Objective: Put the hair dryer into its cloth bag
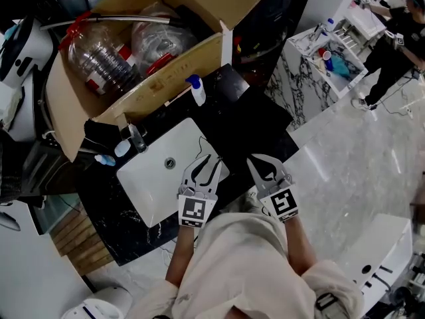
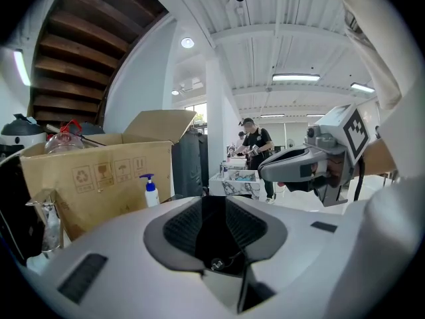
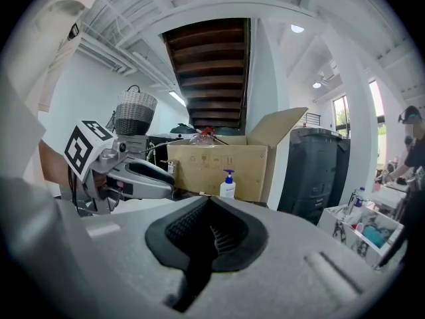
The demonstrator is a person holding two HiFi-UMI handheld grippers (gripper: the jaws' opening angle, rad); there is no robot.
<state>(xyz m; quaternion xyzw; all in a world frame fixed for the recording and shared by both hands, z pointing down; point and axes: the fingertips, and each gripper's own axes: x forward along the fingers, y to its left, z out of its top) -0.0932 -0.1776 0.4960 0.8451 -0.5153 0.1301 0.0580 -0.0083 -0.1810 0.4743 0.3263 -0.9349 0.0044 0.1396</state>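
I can't find the hair dryer or its cloth bag anywhere around the sink. My left gripper hangs over the sink's edge and my right gripper is just beside the sink, both with tongs together and empty. I'd expect a rigid, smooth dryer, best taken by the handle, and a limp bag

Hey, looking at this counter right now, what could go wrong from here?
1. No hair dryer or cloth bag shows in any view, and the left hand-held gripper and right hand-held gripper are both shut and empty, so the job may stall in searching.
2. The pump bottle stands beside the box; a forward reach might tip it.
3. The sink lies by the left hand-held gripper; anything fumbled there could drop in.
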